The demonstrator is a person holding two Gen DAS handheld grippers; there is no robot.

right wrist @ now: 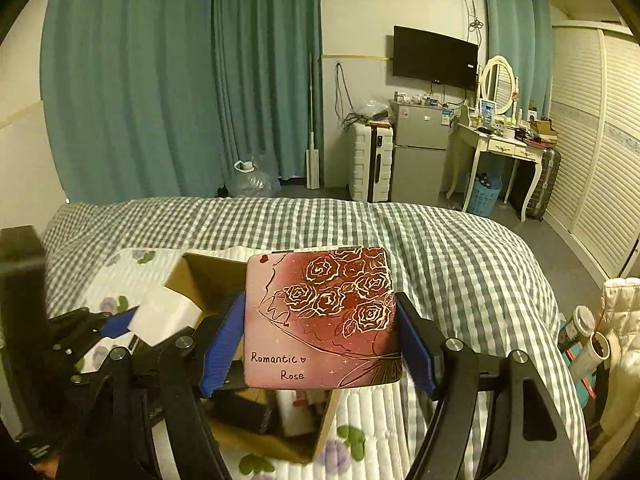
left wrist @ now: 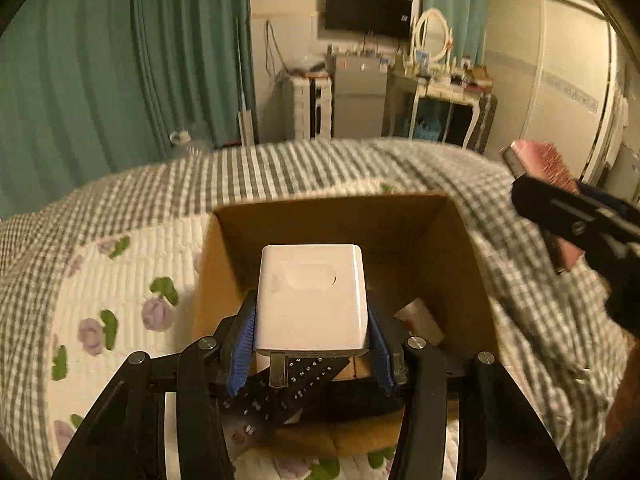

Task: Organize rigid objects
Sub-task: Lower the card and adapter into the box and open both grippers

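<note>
My left gripper (left wrist: 312, 344) is shut on a white plug adapter (left wrist: 312, 296), its prongs pointing back toward the camera; it hangs above an open cardboard box (left wrist: 340, 216) on the bed. In the right wrist view the same adapter (right wrist: 166, 314) and left gripper (right wrist: 120, 322) show at the left, over the box (right wrist: 200, 276). My right gripper (right wrist: 320, 340) is shut on a flat pink case with gold roses and the words "Romantic Rose" (right wrist: 324, 316), held above the box's right side. The case (left wrist: 540, 164) and right gripper (left wrist: 576, 216) appear at the left wrist view's right edge.
The box holds a black remote-like item (left wrist: 280, 396) and a small white carton (left wrist: 420, 316). It stands on a floral quilt (left wrist: 120, 300) over a grey checked bedspread (right wrist: 440, 248). At the right edge stand a cream padded bag (right wrist: 622, 308) and tubes (right wrist: 596, 348).
</note>
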